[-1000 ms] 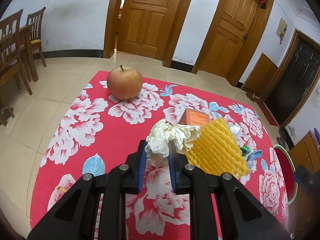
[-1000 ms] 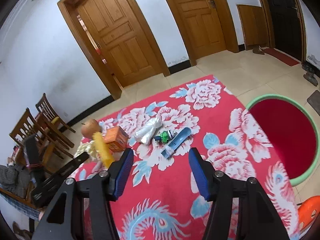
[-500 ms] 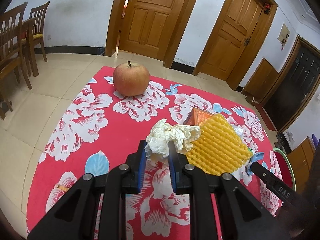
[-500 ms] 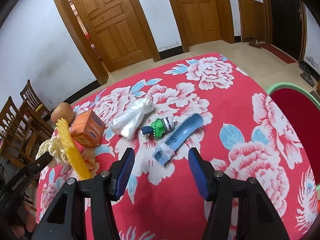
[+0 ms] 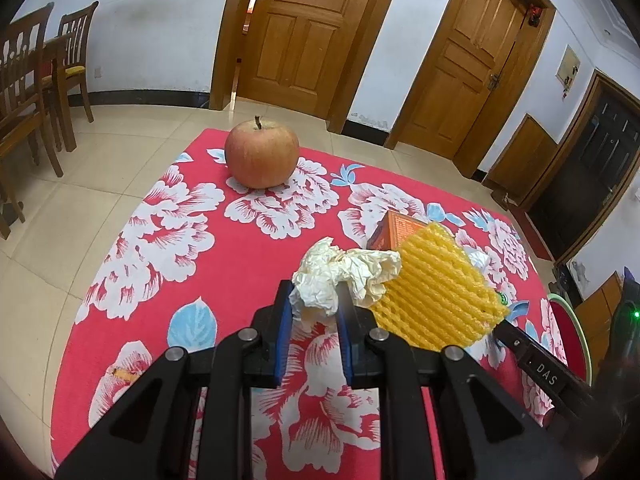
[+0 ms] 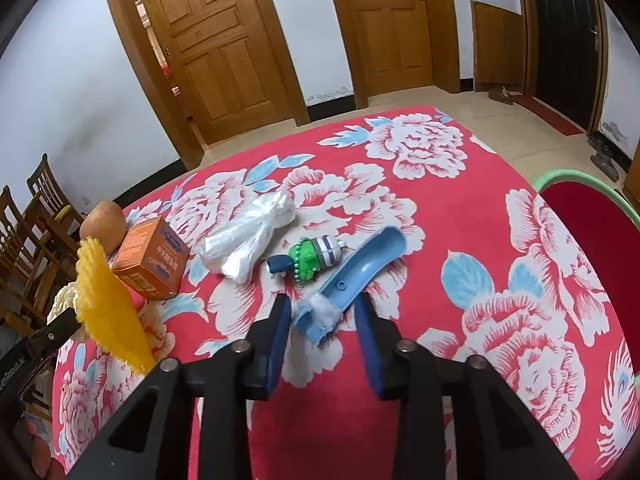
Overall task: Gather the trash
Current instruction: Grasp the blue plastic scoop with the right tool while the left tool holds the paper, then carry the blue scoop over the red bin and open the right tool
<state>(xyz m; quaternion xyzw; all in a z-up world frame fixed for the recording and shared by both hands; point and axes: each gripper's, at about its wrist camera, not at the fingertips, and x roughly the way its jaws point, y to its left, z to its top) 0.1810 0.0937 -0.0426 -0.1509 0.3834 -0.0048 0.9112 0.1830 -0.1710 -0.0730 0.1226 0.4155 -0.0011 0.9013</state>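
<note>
Left gripper (image 5: pixel 315 310): I hold paper ball (image 5: pixel 340 276), jaws clenched | right gripper (image 6: pixel 323 318): jaws just closing round blue scoop (image 6: pixel 352 276), not squeezing | mid bench (image 6: pixel 500 264)

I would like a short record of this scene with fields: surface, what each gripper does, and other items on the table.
surface: round table with red floral cloth
left gripper: shut on crumpled white paper; yellow foam net hangs with it
right gripper: jaws have just been closing around the taped end of the blue plastic piece; pads not clearly pressing yet
other items: apple, orange box, clear plastic bag, green toy figure
beside table: red stool with green rim
</note>
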